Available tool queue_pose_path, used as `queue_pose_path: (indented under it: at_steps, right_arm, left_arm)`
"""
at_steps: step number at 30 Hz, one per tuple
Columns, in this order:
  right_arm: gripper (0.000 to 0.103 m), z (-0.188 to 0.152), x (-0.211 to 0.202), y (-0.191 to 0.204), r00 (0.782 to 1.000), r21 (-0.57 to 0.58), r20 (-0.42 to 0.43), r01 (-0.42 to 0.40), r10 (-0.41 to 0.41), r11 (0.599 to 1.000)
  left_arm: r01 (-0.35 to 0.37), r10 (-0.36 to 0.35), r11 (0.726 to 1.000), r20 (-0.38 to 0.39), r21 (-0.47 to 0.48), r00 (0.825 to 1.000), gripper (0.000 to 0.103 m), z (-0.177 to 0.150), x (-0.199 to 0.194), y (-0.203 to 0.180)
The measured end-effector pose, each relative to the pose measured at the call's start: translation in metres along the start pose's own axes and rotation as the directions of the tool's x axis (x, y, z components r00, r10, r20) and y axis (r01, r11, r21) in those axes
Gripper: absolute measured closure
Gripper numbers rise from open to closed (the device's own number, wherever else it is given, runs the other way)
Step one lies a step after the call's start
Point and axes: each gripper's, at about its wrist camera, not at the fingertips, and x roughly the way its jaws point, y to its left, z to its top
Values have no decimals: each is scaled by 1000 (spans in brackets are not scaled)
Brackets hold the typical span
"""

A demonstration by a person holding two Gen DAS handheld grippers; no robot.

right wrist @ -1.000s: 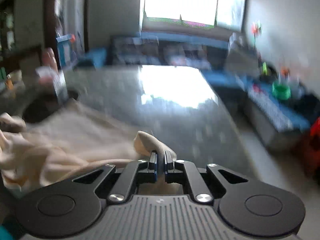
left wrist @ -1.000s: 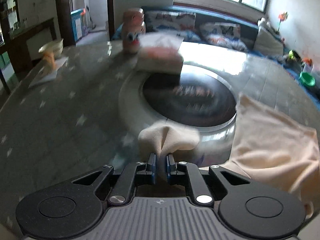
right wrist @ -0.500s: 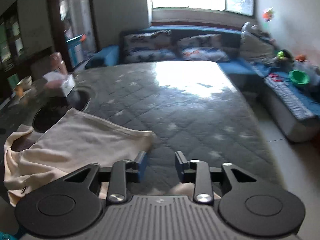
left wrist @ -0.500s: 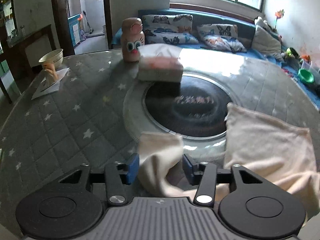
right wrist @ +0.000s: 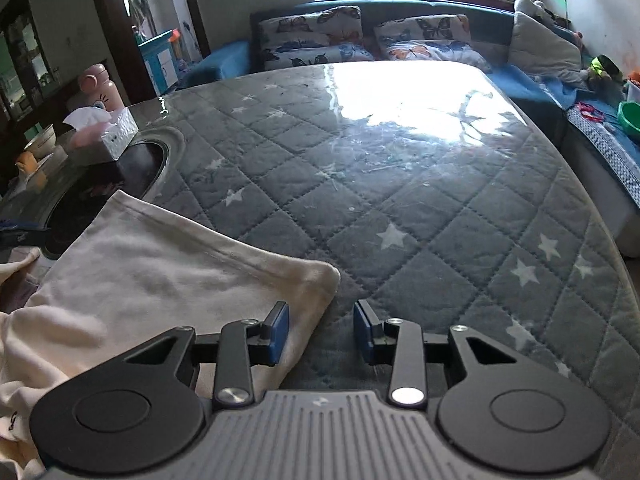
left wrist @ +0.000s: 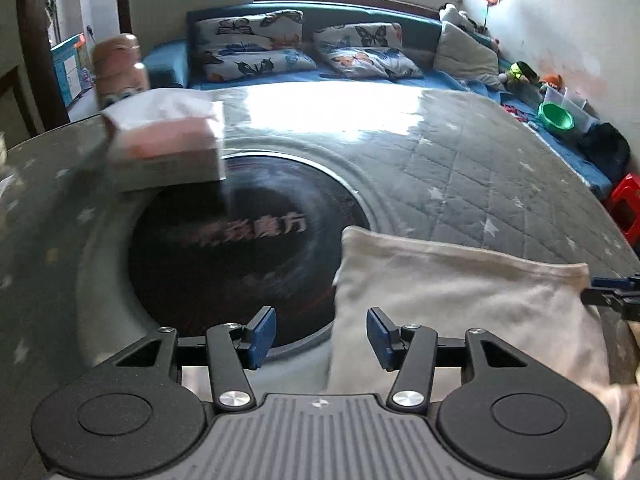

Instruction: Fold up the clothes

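So I had both grippers let go: the left gripper [left wrist: 321,334] and right gripper [right wrist: 321,330] had just been opening, jaws apart with nothing pinched. The cream garment [right wrist: 160,276] lay flat on the quilted star-print table [right wrist: 400,200], its folded edge partly over the dark round inset [left wrist: 240,248]. A tissue box [left wrist: 164,148] sat beyond that.

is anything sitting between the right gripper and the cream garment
Nothing visible. The right gripper is open right over the cream garment, its left finger above the cloth's near corner; only bare quilted table cover lies ahead.
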Motion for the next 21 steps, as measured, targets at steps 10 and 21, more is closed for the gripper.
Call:
queue_pose_path:
  at_steps: [10, 21]
  right_arm:
    - [97, 19, 7, 8, 1000, -77, -23, -7, 5, 997]
    - [99, 112, 22, 51, 987, -285, 150, 92, -51, 954]
  left_arm:
    - [31, -30, 999, -29, 39, 999, 78, 26, 59, -19]
    - [-76, 79, 996, 98, -38, 992, 94, 61, 53, 10]
